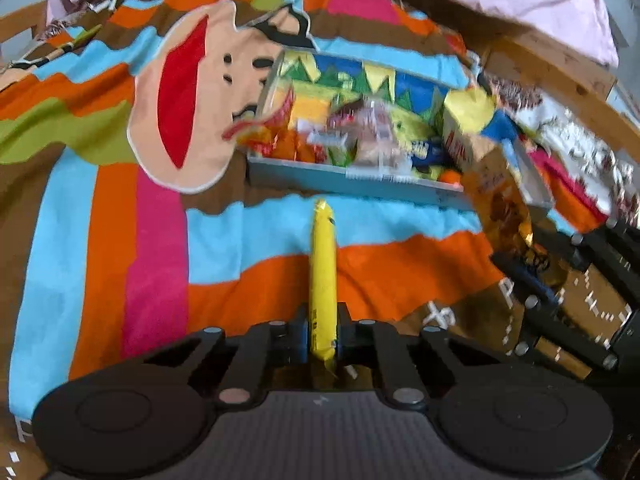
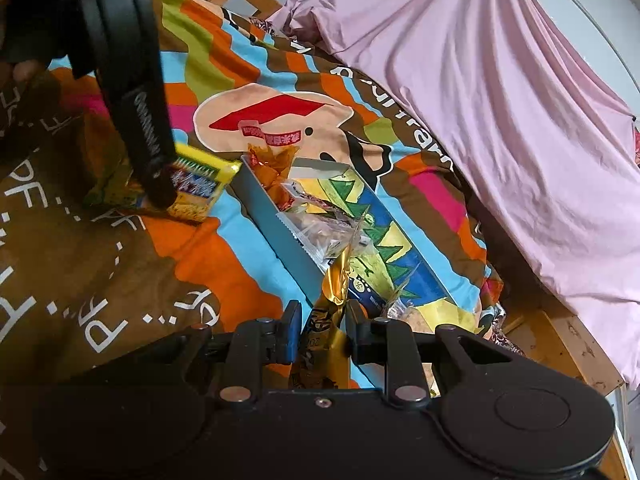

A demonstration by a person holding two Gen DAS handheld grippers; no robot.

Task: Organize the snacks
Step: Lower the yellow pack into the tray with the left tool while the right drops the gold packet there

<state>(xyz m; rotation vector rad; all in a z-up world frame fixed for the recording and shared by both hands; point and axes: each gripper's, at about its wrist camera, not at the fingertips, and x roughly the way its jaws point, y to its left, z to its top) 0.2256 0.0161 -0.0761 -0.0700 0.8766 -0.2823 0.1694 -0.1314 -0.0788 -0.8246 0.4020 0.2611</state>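
Note:
My left gripper (image 1: 323, 316) is shut on a long yellow snack packet (image 1: 322, 264), seen edge-on and pointing toward a grey-blue snack box (image 1: 340, 178). The box holds several wrapped snacks and has a dinosaur-patterned inner wall. My right gripper (image 2: 323, 322) is shut on a crinkly gold packet (image 2: 326, 312), just in front of the near end of the box (image 2: 276, 220). In the right wrist view, the left gripper (image 2: 160, 192) reaches down at the upper left onto the yellow packet (image 2: 204, 182), which lies left of the box. In the left wrist view, the right gripper (image 1: 532, 270) shows at the right with the gold packet (image 1: 500, 204).
Everything rests on a striped bedspread (image 1: 120, 240) with a cartoon face. A pink sheet (image 2: 480, 100) hangs along the far side behind the box. A wooden bed frame (image 2: 568, 344) runs at the right. A patterned cloth (image 1: 580, 148) lies beyond the box's right end.

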